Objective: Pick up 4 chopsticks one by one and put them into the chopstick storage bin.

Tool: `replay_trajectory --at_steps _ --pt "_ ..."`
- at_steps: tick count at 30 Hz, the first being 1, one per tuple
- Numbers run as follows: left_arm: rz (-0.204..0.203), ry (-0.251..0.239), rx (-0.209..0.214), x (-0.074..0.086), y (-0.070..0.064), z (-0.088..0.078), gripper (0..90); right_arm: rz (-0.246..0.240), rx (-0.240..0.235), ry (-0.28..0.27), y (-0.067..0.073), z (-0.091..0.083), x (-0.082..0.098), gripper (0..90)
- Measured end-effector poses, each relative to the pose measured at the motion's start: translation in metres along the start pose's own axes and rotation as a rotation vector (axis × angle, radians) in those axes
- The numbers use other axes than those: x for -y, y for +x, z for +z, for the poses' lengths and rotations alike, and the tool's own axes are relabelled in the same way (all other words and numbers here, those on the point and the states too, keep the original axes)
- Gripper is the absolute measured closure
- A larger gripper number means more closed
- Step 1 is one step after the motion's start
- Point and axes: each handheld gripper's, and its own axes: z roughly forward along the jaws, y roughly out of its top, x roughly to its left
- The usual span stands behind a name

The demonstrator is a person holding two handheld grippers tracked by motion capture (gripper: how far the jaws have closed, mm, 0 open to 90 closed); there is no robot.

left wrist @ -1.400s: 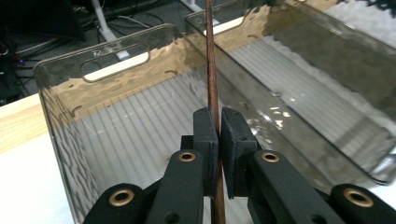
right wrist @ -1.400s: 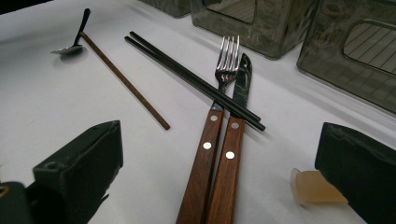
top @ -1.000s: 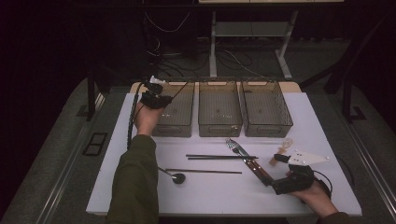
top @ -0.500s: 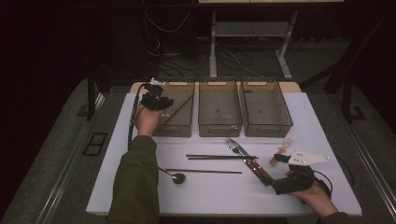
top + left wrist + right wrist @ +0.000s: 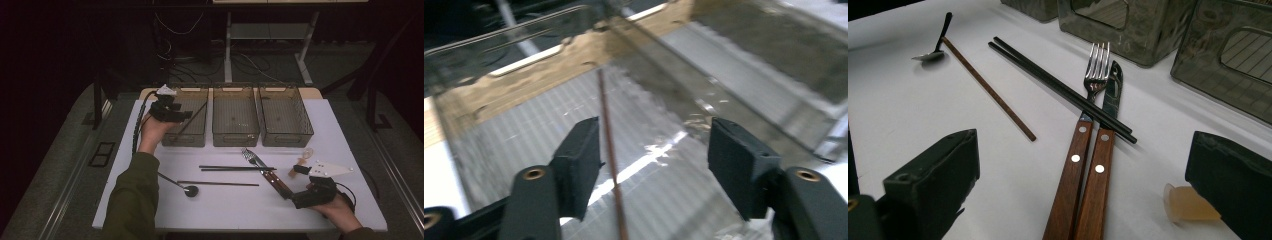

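Left claw: over the left bin at the far left of the bench. Jaws have just been opening and now stand apart, released. A brown chopstick lies between them, close beside one pad but not clamped, and slants inside the left bin.

Right claw: low over the near right of the bench, jaws spread wide, gripping nothing.

Between its jaws in the right gripper view: a wooden-handled fork and knife, side by side, with a pair of black chopsticks laid across them.

Second brown chopstick: flat on the bench, left of the fork.

Spoon: near left, by that chopstick's end.

Small translucent piece: just beside the right jaw.
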Motion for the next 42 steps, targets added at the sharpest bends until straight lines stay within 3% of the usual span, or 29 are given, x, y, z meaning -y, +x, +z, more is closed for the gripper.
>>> replay_trajectory --at_steps 6,12,25,30,36,42 --pt "0.059 -0.004 0.071 0.002 -0.013 -0.012 30.4 0.005 0.002 -0.005 -0.001 0.000 0.000 1.1" --pt "0.082 -0.009 0.134 0.010 -0.025 -0.018 27.9 0.007 0.001 -0.006 -0.001 -0.001 0.000 1.1" --pt "0.197 -0.023 0.194 0.028 -0.069 -0.030 27.7 0.016 0.004 -0.003 -0.002 0.000 0.000 1.1" --pt "0.219 -0.031 0.224 0.037 -0.083 -0.032 27.8 0.019 0.004 0.002 -0.002 -0.001 0.000 1.1" --pt "0.235 -0.032 0.262 0.046 -0.098 -0.034 32.0 0.022 0.003 0.004 -0.002 -0.001 0.000 1.2" --pt "0.276 -0.040 0.282 0.055 -0.111 -0.036 42.0 0.022 0.002 0.006 -0.003 -0.001 0.000 1.1"
